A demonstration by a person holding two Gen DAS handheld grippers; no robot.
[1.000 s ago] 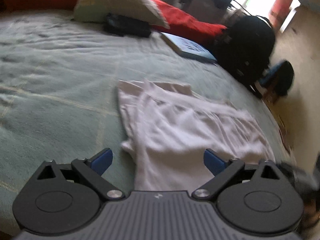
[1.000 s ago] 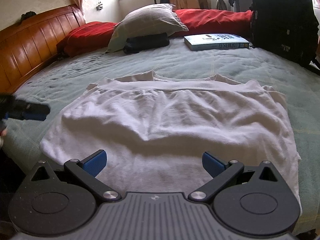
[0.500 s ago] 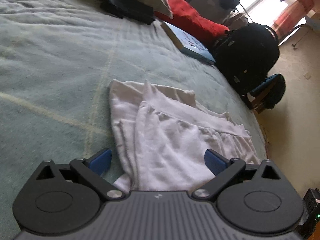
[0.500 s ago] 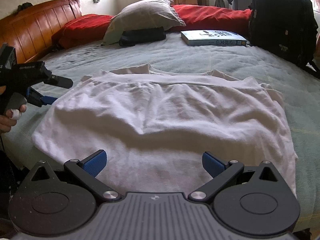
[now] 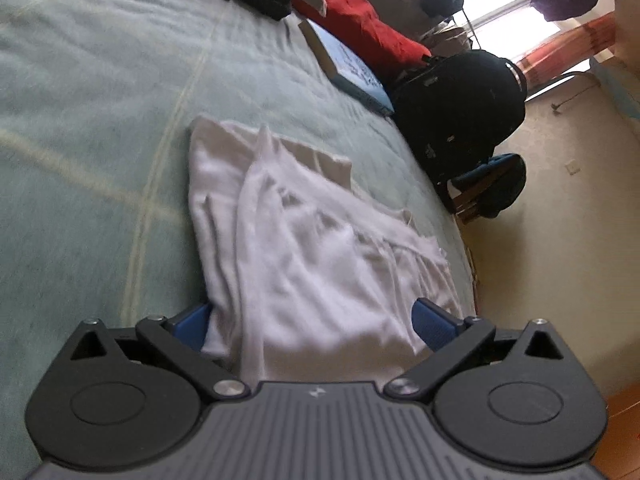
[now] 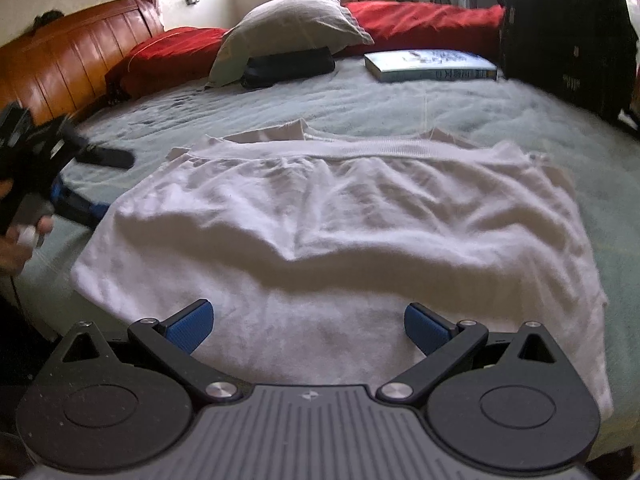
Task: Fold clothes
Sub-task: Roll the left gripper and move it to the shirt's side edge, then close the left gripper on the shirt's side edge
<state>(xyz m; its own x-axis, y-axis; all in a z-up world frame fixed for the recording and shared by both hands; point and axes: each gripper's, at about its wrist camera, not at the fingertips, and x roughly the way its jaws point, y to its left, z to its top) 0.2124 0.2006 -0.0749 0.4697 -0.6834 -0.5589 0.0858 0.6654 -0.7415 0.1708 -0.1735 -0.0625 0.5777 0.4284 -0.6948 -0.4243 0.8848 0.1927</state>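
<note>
One white garment (image 6: 320, 216), crosswise, waistband far.

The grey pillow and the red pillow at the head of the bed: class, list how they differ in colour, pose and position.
The grey pillow is pale and plump; the red pillow is bright red and flatter. The grey pillow leans tilted over a black pouch; the red pillow lies against the brown wooden headboard. The grey one sits nearer the blue book. Both rest on the green bedspread.
</note>
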